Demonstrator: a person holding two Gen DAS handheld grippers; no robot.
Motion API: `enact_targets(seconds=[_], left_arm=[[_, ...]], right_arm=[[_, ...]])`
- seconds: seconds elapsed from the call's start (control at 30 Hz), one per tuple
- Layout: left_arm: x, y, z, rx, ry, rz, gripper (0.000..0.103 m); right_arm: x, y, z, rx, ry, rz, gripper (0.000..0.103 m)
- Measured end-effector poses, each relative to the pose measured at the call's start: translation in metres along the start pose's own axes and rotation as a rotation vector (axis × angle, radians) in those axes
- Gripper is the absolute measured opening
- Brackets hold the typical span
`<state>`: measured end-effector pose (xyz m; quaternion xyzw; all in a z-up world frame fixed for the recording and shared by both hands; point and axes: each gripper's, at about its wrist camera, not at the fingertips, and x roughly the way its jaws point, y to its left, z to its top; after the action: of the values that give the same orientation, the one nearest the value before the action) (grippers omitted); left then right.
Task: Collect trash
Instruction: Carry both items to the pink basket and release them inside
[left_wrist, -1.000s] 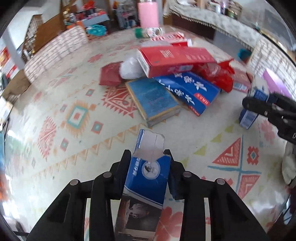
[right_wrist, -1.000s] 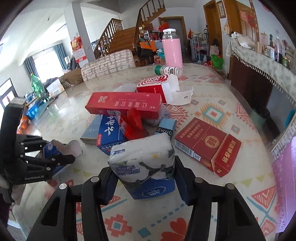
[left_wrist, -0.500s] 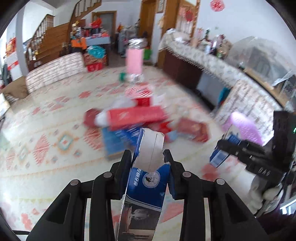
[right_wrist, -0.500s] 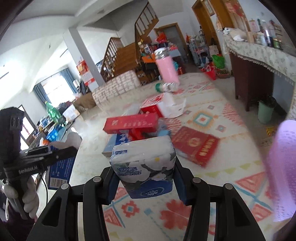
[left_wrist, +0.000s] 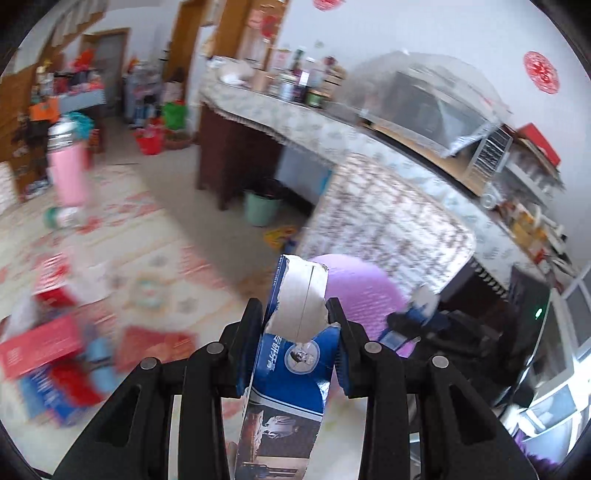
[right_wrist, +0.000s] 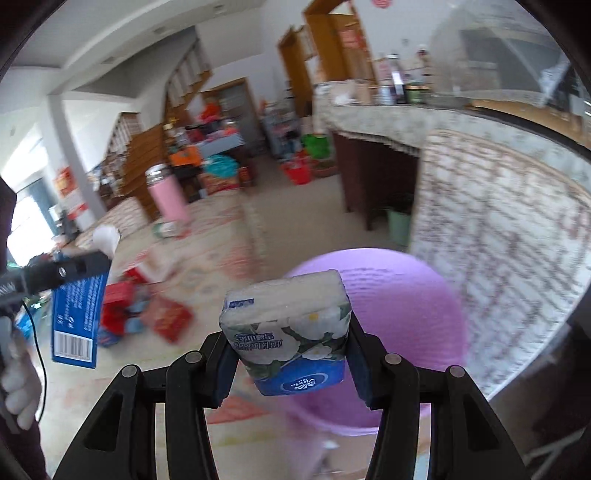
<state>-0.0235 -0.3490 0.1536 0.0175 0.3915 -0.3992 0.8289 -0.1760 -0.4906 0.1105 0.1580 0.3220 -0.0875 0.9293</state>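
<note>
Left gripper (left_wrist: 295, 347): clenched on a torn blue carton (left_wrist: 291, 354), pads pressing both narrow sides; carton upright, ragged white flap at 12 o'clock.
Right gripper (right_wrist: 291, 354): grasping a tissue pack (right_wrist: 288, 325), white wrap with flower print and blue base, squeezed between the pads.
Purple bin (right_wrist: 388, 317): directly behind the tissue pack in the right wrist view; at 1 o'clock behind the carton in the left wrist view, partly hidden.
Other gripper in view: left one at 9 o'clock of the right wrist view, carton's barcode panel hanging below it, gloved hand (right_wrist: 18, 373) on the handle.
Remaining trash (left_wrist: 55, 343): red and blue boxes on the patterned worktop (left_wrist: 166, 266), at 8 o'clock, blurred.
Pink flask (left_wrist: 68, 173): upright at 10 o'clock, far end of the worktop.
Green bucket (left_wrist: 262, 206): on the floor beside the dark cabinet, at 12 o'clock.
</note>
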Motion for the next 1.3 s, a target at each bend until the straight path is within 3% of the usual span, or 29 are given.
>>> enact_targets(seconds=[0.23, 0.3, 0.33, 0.37, 0.53, 0.7, 0.87, 1.0, 1.17, 1.23, 1.3], left_arm=[[0.069, -0.046, 0.032, 0.014, 0.035, -0.092, 0.037], [0.082, -0.050, 0.036, 0.012, 0.035, -0.100, 0.054], [0.089, -0.050, 0.037, -0.001, 0.032, -0.098, 0.069], [0.092, -0.049, 0.038, -0.012, 0.026, -0.095, 0.075], [0.084, -0.033, 0.031, -0.062, 0.036, -0.115, 0.076], [0.047, -0.018, 0.011, -0.006, -0.005, 0.007, 0.076], [-0.005, 0.024, -0.016, 0.021, -0.044, 0.126, 0.076], [-0.053, 0.084, -0.037, -0.015, -0.069, 0.274, 0.077], [-0.094, 0.167, -0.055, -0.157, -0.067, 0.351, 0.082], [-0.099, 0.195, -0.055, -0.158, -0.043, 0.410, 0.082], [-0.097, 0.216, -0.052, -0.140, -0.012, 0.423, 0.082]], right_arm=[[0.015, -0.035, -0.002, 0.043, 0.019, -0.058, 0.056], [0.022, -0.043, -0.004, 0.050, 0.029, -0.072, 0.057], [0.026, -0.047, -0.004, 0.059, 0.035, -0.083, 0.059], [0.028, -0.050, -0.005, 0.067, 0.036, -0.095, 0.059], [0.031, -0.064, -0.010, 0.124, 0.038, -0.083, 0.072], [0.029, -0.058, -0.014, 0.134, 0.044, -0.059, 0.075], [0.028, -0.034, -0.014, 0.107, 0.052, -0.007, 0.076], [0.024, -0.001, -0.014, 0.051, 0.049, 0.043, 0.079], [0.027, 0.044, -0.019, -0.017, 0.058, 0.099, 0.083], [0.034, 0.066, -0.024, -0.040, 0.076, 0.124, 0.083], [0.043, 0.085, -0.029, -0.051, 0.100, 0.149, 0.083]])
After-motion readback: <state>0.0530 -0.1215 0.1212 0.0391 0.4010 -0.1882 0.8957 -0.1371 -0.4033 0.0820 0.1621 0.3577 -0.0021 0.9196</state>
